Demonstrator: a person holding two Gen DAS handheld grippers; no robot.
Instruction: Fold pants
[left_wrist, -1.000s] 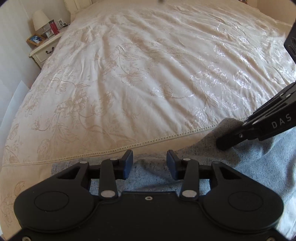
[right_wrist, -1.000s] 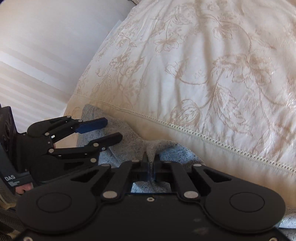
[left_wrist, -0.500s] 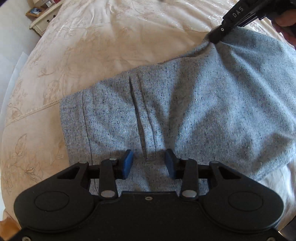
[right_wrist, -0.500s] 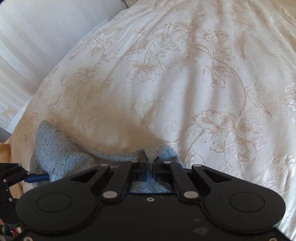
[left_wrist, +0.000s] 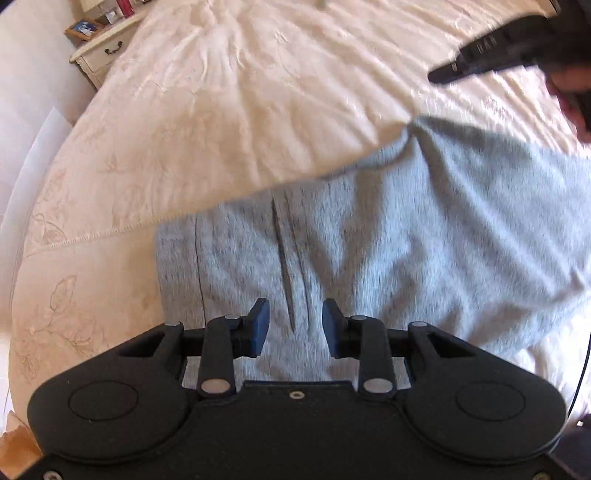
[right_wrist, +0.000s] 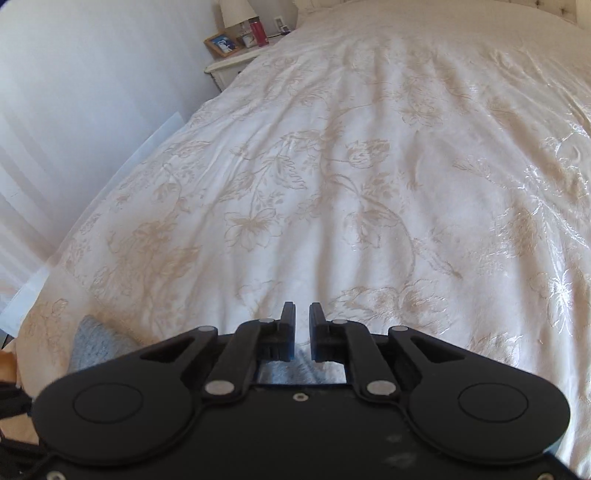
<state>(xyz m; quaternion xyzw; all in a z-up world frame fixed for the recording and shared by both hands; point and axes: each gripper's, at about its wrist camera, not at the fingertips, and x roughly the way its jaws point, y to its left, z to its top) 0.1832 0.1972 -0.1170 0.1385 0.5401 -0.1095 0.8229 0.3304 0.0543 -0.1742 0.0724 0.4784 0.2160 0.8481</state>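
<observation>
One pair of grey pants (left_wrist: 388, 236) lies on the cream bedspread (left_wrist: 240, 110) at the near edge. Left gripper (left_wrist: 294, 328): jaws apart above the near part of the pants, empty. Right gripper (right_wrist: 302, 328): jaws narrowly apart, empty, beyond the pants' far edge.

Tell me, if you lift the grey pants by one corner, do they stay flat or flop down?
Probably flop. The pants already lie in soft folds and wrinkles on the bed cover, so they look limp, not stiff. The knit looks thick, so likely a little heavy, and rough enough not to slip.
</observation>
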